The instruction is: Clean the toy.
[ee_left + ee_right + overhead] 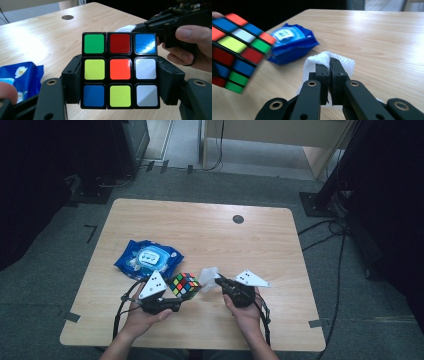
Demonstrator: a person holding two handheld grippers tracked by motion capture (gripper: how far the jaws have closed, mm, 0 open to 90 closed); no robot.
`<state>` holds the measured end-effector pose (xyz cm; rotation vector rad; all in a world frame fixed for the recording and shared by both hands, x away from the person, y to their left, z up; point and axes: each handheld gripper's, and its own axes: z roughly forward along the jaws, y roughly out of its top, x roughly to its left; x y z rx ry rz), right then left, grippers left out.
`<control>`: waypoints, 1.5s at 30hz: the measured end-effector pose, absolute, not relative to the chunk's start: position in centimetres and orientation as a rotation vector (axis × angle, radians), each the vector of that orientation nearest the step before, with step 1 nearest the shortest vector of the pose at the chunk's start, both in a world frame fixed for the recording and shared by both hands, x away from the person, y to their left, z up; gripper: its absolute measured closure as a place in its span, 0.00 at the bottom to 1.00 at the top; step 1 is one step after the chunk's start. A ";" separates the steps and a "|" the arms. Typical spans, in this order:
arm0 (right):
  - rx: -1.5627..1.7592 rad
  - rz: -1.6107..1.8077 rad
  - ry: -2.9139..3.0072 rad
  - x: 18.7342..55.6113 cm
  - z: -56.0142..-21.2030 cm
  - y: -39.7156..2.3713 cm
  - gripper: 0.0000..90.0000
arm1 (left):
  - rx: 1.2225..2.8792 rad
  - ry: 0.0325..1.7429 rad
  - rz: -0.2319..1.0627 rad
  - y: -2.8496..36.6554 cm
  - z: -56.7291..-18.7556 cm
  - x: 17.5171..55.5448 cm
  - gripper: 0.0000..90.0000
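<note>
A scrambled colour cube (pixel 184 285) hangs above the front of the wooden table (pixel 260 245), clamped between the jaws of my left gripper (pixel 183 296). In the left gripper view the cube (pixel 120 70) shows a green, red and blue top row, and both black pads press on its sides. Just right of the cube, my right gripper (pixel 218 281) is shut on a white wipe (pixel 209 276). The right gripper view has the wipe (pixel 322 61) folded over the closed jaw tips, and the cube (pixel 237 50) blurred at the left.
A blue pack of wet wipes (pixel 148 258) lies on the table behind the left hand. A small dark round cap (pixel 238 219) sits in the tabletop at the back. Cables trail on the floor to the right.
</note>
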<state>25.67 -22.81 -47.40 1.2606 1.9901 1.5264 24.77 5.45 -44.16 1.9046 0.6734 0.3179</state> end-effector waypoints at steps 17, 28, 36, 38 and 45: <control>1.267 1.343 1.966 26.0 -48.3 -24.6 0.82 | 1.900 0.684 0.324 6.0 -44.1 25.0 0.38; 1.237 1.301 2.161 26.5 -48.9 -25.1 0.52 | 1.900 0.685 0.314 5.8 -44.2 25.3 0.38; 1.181 1.459 2.096 25.0 -47.8 -25.2 0.40 | 1.875 0.682 0.281 5.0 -43.9 26.2 0.38; 1.153 1.512 2.089 24.6 -47.4 -24.8 0.39 | 1.872 0.682 0.277 4.8 -43.9 26.3 0.38; 1.140 1.638 2.074 23.5 -46.3 -23.4 0.39 | 1.870 0.667 0.303 4.1 -43.8 26.4 0.38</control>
